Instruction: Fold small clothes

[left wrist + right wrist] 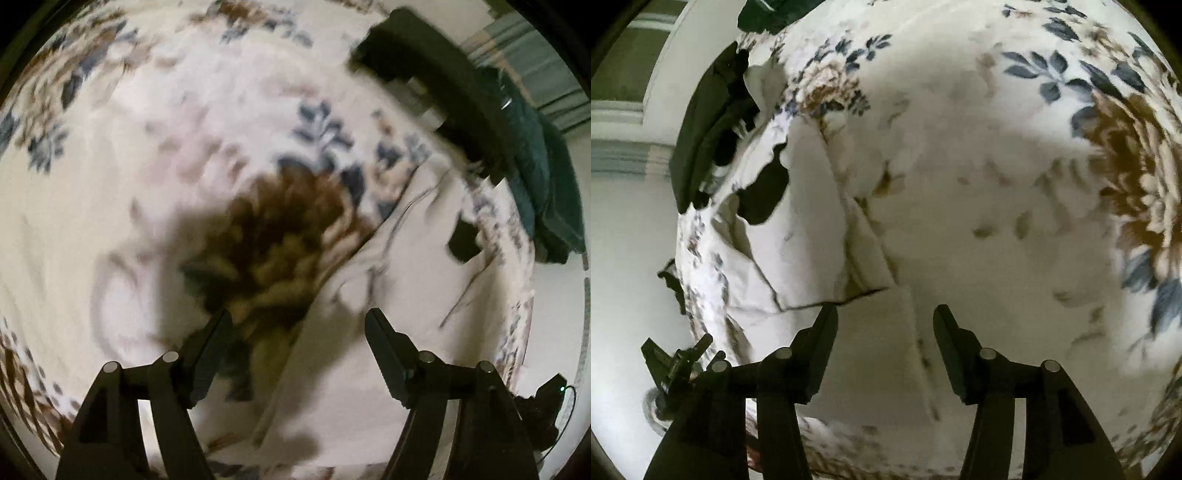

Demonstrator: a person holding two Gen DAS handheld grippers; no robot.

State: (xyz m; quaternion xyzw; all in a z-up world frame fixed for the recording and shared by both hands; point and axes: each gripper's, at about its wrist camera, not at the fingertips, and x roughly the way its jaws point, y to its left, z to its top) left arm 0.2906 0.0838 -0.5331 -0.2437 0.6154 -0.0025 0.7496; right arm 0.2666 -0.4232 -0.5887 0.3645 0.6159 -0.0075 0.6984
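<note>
A white garment [406, 258] with thin dark seams lies on a floral bedspread [147, 184], right of centre in the blurred left wrist view. My left gripper [299, 321] is open and empty, just above the garment's left edge. In the right wrist view the same white garment [805, 229] lies creased at the left, with a folded corner near the fingers. My right gripper [885, 314] is open and empty over its lower edge. A black patch [764, 195] shows on the garment.
Dark clothes [443, 74] lie at the bed's far right edge, with a dark green one [543, 177] beside them. In the right wrist view dark clothes [705, 125] lie at the bed's left edge. The other gripper [676, 362] shows at lower left. Pale floor [624, 258] lies beyond.
</note>
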